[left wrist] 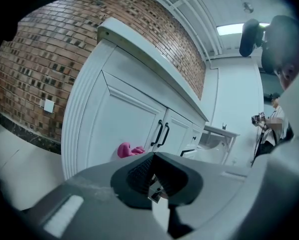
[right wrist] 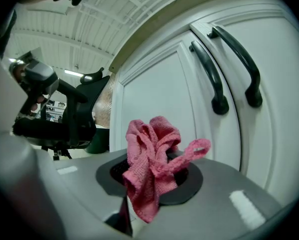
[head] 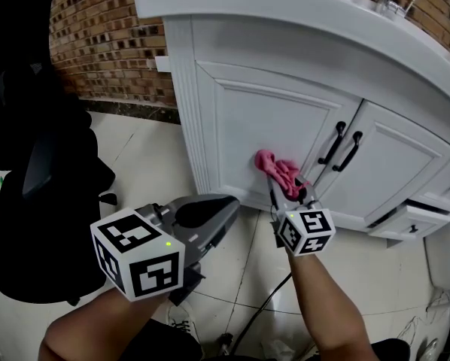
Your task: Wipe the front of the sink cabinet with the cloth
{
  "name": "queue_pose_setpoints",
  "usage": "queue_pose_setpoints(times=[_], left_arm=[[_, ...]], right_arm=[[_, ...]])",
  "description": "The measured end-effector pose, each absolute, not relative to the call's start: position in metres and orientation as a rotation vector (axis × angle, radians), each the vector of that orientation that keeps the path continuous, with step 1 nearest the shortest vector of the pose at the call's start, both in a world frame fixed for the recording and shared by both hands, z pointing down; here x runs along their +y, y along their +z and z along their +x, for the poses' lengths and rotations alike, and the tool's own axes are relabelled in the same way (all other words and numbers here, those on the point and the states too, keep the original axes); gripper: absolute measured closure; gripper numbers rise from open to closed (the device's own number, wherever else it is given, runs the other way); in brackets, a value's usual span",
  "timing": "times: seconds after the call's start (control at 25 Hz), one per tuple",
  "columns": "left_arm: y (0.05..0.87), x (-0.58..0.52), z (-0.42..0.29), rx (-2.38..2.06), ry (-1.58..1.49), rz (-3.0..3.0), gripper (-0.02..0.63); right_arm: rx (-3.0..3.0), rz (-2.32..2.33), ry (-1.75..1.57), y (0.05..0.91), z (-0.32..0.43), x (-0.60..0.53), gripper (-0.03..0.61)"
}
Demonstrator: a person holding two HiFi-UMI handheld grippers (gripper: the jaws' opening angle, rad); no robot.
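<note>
The pink cloth (head: 279, 171) is nubbly woven fabric, the white cabinet (head: 247, 119) smooth satin paint with glossy black handles (head: 341, 147), the brick wall (head: 104, 36) at upper left rough and matt, the floor tiles (head: 146, 156) shiny.

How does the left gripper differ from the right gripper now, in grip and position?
The left gripper is shut on nothing; the right gripper is shut on a crumpled pink cloth. The left one is back from the white cabinet door; the right one holds the cloth at it. Both point towards the cabinet.
</note>
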State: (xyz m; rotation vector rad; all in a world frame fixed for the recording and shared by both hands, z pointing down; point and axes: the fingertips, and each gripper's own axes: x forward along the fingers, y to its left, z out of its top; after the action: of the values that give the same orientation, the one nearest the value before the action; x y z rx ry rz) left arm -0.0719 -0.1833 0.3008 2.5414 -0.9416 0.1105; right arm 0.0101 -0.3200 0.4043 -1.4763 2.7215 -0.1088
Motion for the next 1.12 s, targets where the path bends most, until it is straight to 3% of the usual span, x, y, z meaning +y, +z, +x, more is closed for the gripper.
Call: queue_pose_setpoints(times=[1.12], left_arm=[[0.308, -0.187, -0.088, -0.954, 0.113, 2.503, 0.611]], right_arm=[[2.853, -1.612, -0.414, 0.563, 0.008, -0.32, 0.468]])
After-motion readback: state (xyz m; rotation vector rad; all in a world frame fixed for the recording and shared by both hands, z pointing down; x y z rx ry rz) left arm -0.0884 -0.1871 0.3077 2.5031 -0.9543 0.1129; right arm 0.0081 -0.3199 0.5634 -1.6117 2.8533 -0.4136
